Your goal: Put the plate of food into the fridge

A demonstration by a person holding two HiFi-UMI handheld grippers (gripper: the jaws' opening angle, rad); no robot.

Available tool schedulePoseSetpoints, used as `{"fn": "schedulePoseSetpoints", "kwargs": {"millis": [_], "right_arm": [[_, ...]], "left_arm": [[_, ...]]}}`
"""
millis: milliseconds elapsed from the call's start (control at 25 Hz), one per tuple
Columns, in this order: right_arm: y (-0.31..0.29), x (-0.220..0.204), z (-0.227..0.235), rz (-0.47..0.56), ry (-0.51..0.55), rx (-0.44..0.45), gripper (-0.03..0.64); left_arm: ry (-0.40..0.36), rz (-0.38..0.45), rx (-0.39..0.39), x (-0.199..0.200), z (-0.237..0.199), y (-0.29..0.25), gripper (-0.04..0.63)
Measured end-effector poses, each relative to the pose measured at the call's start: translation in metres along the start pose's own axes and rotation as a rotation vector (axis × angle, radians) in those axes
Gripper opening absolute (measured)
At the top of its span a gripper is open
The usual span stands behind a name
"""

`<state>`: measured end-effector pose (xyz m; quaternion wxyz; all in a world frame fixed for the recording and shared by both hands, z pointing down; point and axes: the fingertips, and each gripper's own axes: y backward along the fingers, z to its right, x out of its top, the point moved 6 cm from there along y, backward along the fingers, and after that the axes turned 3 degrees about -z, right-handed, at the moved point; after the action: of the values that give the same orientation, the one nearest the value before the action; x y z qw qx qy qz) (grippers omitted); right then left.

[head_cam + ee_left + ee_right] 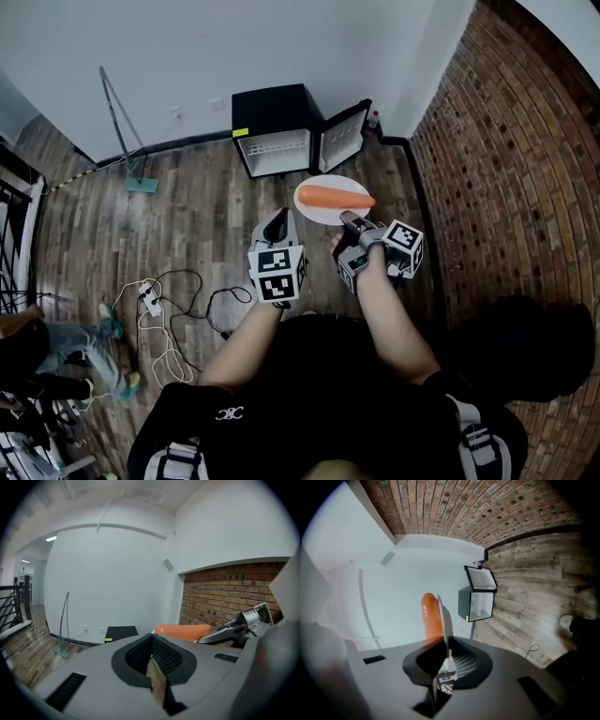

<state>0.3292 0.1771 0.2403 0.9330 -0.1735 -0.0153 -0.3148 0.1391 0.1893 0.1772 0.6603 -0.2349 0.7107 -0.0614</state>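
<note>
A white plate (317, 212) carries a long orange piece of food (336, 197). My right gripper (349, 220) is shut on the plate's near rim and holds it above the wooden floor. In the right gripper view the plate (446, 620) shows edge-on between the pads, with the orange food (431, 616) on its left side. My left gripper (278, 218) hovers just left of the plate, shut with nothing in it (152, 638). The black mini fridge (274, 127) stands ahead against the white wall, its door (343, 137) swung open to the right and its white inside showing.
A brick wall (511, 159) runs along the right. A mop (122, 131) leans on the wall left of the fridge. A power strip with cables (150, 300) lies on the floor at the left. A person's legs and shoes (98, 342) show at far left, near a railing (19, 225).
</note>
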Motion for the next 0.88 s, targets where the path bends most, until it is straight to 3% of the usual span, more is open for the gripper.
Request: {"fn": "schedulePoseSetpoints", "kwargs": {"millis": [360, 560, 880], "right_arm": [[-0.025, 0.034, 0.011, -0.01, -0.041, -0.018, 0.037], [-0.058, 0.052, 0.002, 0.014, -0.036, -0.02, 0.037], [-0.147, 0.086, -0.026, 0.094, -0.04, -0.028, 0.037]], "left_arm": [[-0.021, -0.029, 0.021, 0.004, -0.004, -0.041, -0.003], [-0.021, -0.048, -0.015, 0.012, -0.019, -0.082, -0.003], [-0.06, -0.045, -0.101, 0.055, -0.072, -0.183, -0.003]]}}
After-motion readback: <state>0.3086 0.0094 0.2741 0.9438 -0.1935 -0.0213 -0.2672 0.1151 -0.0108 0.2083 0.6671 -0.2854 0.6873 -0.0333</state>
